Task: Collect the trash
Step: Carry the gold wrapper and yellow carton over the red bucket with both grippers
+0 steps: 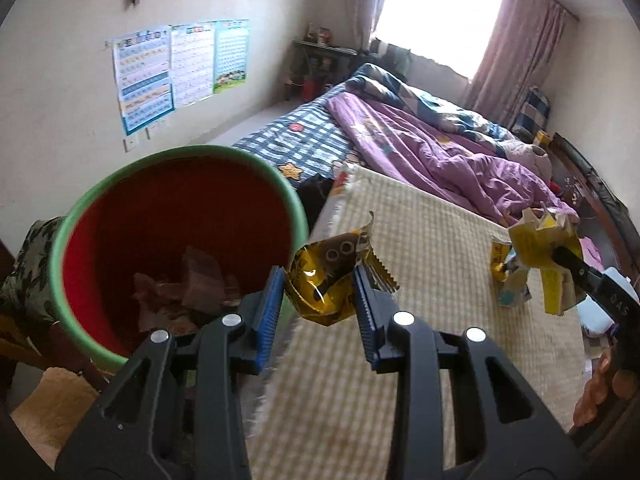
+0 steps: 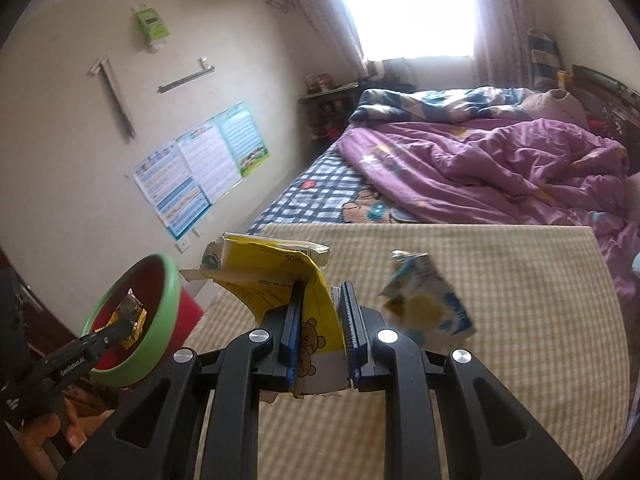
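Two handheld grippers are each holding a piece of trash near a red bin beside a bed.

The left gripper [image 1: 320,288] is clamping a crumpled gold foil snack wrapper [image 1: 326,280] between its blue pads, just beside the rim of the round red plastic bin with a green rim [image 1: 180,248] — crumpled paper is lying at the bin's bottom. The right gripper [image 2: 320,320] is pinching a flattened yellow cardboard carton with a bear print [image 2: 280,280], holding it above the beige checked woven mat [image 2: 500,320] that is covering the near end of the bed. A crumpled blue-and-white carton [image 2: 430,306] is showing just right of that gripper, blurred. A rumpled purple quilt [image 2: 500,164] is lying further up the bed.
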A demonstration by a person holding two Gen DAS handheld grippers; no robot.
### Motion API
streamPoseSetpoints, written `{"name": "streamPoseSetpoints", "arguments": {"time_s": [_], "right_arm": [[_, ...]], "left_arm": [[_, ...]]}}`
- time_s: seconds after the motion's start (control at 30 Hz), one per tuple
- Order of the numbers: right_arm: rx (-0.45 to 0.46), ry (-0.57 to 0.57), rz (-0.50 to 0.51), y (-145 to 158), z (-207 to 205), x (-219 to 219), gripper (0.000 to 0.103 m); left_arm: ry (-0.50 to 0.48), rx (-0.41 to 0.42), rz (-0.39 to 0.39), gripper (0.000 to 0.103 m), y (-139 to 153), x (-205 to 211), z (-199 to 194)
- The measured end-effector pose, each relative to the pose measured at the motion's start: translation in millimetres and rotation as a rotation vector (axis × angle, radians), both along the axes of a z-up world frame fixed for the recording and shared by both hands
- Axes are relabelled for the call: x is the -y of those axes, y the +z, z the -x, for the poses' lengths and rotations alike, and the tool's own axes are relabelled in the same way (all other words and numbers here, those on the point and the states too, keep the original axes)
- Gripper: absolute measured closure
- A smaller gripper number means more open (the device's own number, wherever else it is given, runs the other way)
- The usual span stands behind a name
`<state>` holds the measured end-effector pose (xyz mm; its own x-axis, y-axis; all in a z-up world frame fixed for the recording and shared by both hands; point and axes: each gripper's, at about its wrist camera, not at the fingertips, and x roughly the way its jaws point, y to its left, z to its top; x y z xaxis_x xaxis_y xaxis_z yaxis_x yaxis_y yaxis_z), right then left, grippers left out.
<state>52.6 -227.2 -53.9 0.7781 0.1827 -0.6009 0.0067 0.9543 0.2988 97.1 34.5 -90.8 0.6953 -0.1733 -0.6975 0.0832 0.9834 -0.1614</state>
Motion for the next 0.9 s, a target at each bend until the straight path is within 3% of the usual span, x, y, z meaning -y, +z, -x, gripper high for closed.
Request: {"name": "streamPoseSetpoints", "arguments": {"time_s": [0.9], "right_arm": [[-0.009,0.107,0.007,-3,-12,-51,0.084]], "left_arm": [[0.065,0.037,-0.014,0.069,4,-36,0]]}}
